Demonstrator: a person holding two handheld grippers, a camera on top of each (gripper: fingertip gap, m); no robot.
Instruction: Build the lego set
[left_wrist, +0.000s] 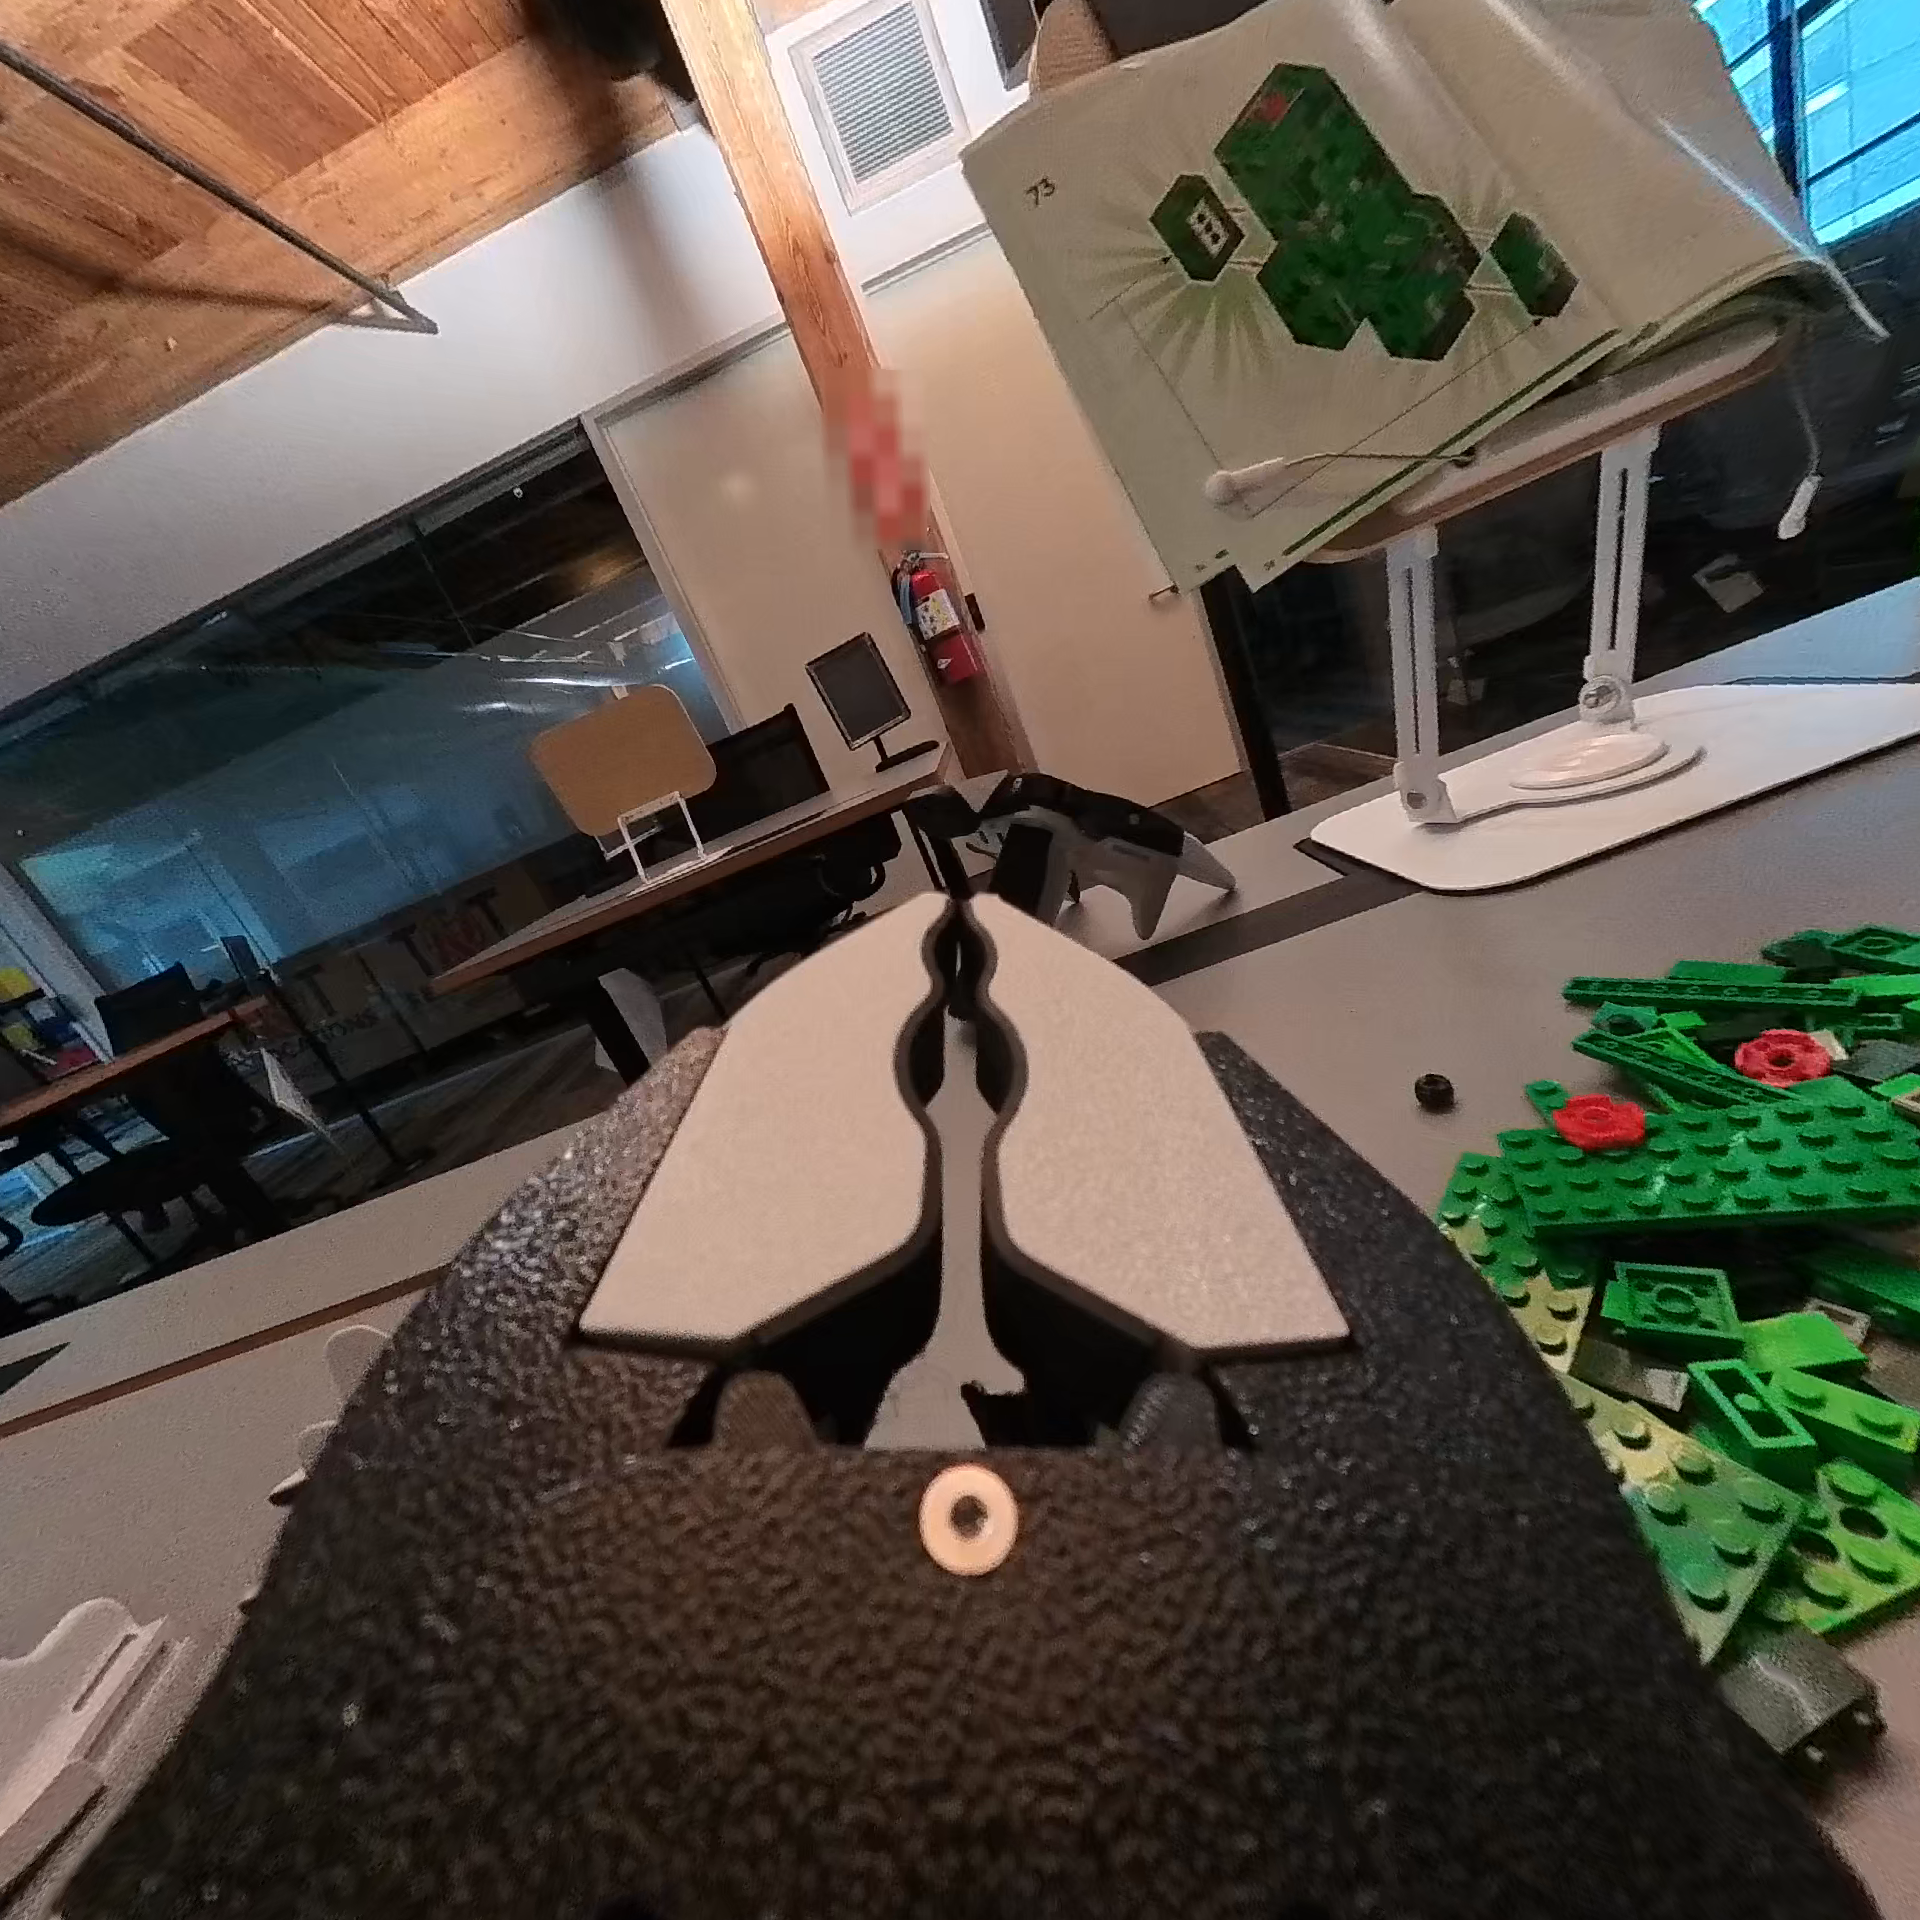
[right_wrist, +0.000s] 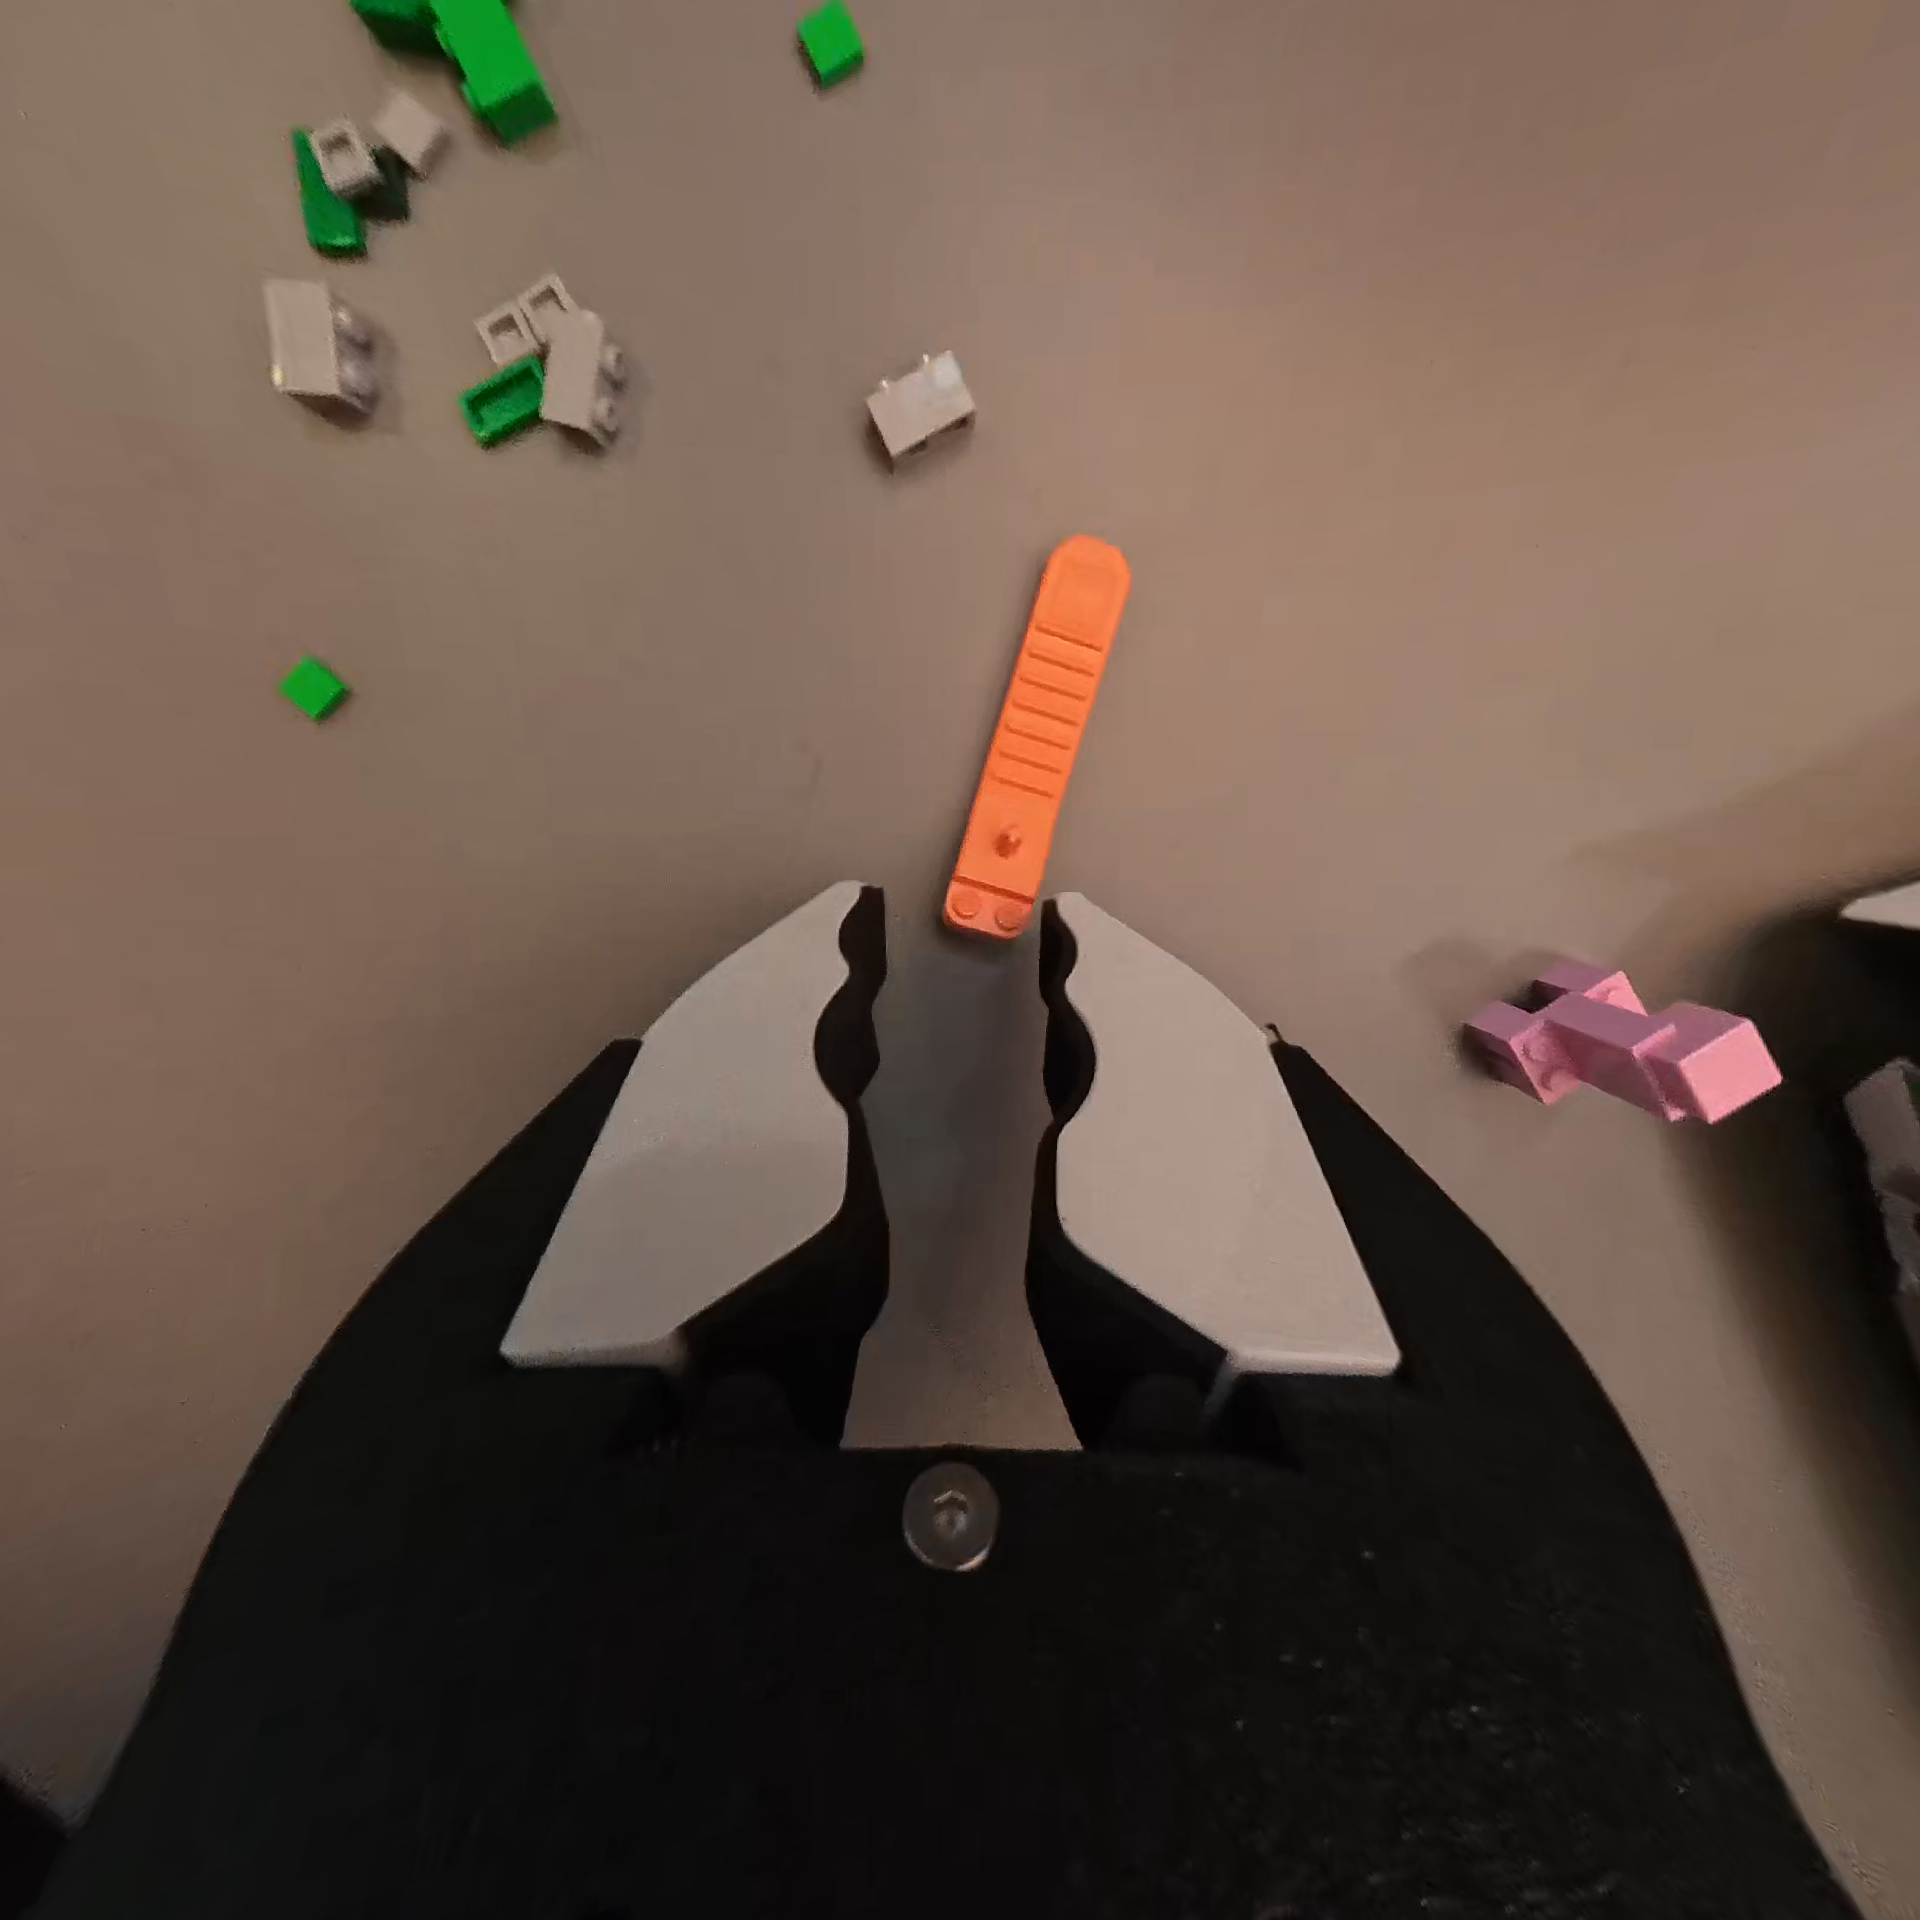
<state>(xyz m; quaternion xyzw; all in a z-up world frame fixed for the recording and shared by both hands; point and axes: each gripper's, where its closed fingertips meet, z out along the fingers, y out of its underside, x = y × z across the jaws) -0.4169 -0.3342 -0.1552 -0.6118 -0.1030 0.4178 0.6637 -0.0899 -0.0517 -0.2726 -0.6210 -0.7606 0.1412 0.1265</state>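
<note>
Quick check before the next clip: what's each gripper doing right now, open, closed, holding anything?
Left gripper: closed, nothing visible between its fingers.
Right gripper: open and empty, above the table, fingers just short of the orange tool.

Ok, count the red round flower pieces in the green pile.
2. One red flower piece sits on the long green plate; the other lies just behind it. More may be buried in the pile.

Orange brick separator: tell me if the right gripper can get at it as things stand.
Probably yes. The right gripper is open, the orange brick separator lies just ahead of its tips, and nothing sits between them on the table.
</note>
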